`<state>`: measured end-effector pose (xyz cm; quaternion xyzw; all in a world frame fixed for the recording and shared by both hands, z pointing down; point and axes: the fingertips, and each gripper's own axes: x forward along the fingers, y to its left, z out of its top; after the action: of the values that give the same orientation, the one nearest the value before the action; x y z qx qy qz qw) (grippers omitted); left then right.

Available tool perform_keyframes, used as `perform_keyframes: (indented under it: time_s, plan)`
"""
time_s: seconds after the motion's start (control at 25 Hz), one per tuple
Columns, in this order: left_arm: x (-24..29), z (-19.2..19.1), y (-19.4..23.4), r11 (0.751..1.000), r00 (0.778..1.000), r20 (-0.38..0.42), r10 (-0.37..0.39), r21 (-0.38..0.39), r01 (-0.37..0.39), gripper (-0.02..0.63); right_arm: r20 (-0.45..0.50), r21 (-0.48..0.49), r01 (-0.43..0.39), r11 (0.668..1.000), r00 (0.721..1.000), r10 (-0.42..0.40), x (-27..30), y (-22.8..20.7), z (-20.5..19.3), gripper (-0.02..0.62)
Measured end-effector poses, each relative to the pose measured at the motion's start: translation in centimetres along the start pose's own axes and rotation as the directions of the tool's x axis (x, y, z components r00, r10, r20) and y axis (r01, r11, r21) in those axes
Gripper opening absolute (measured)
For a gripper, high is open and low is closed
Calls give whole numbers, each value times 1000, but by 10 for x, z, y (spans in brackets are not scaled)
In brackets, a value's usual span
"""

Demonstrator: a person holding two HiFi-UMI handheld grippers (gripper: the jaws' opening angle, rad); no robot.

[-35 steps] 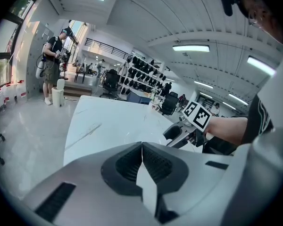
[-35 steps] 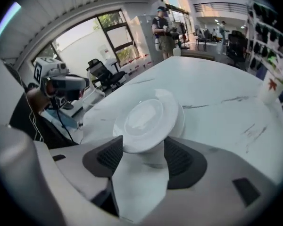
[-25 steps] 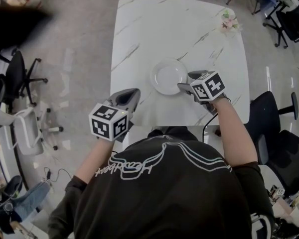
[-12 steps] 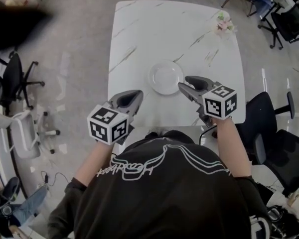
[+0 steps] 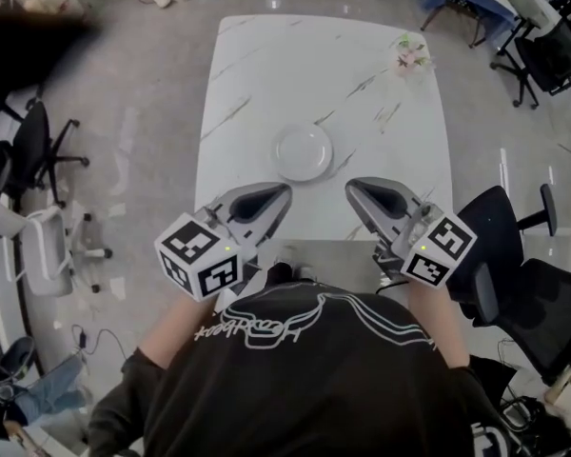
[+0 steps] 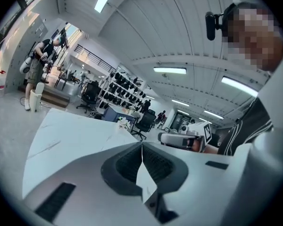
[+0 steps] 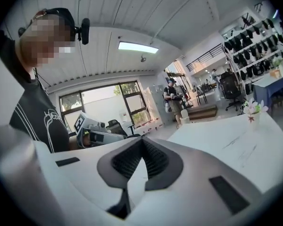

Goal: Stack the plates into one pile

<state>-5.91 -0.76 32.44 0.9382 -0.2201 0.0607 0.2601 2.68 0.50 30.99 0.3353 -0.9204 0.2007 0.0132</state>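
Observation:
A white plate pile (image 5: 303,152) sits alone on the white marble table (image 5: 266,65), toward its near edge. Both grippers hang raised in front of the person's chest, short of the plate and pointing nearly level. My left gripper (image 5: 284,195) is shut with nothing in it, its tips meeting (image 6: 141,145). The right gripper (image 5: 353,188) is shut and empty too, tips touching (image 7: 142,140). Each gripper view catches the other gripper beside it, the right gripper (image 6: 181,138) and the left gripper (image 7: 96,134). The plate is hidden in both gripper views.
A small vase of flowers (image 5: 411,55) stands at the table's far right corner. Black office chairs stand right (image 5: 514,246) and left (image 5: 38,150) of the table. More chairs, racks and people fill the room behind.
Both grippers rose and drew back from the plate toward the person. The right gripper, open at the plate's right rim a second ago, has left it and shut empty.

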Motion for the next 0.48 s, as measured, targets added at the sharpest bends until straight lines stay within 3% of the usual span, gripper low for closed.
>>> perform_keyframes:
  time_s: [0.48]
  plan:
    - [-3,2,-54,999,999,26,-25,29,24,25,49,-30,-26,999,998,27,-34,30,6,26]
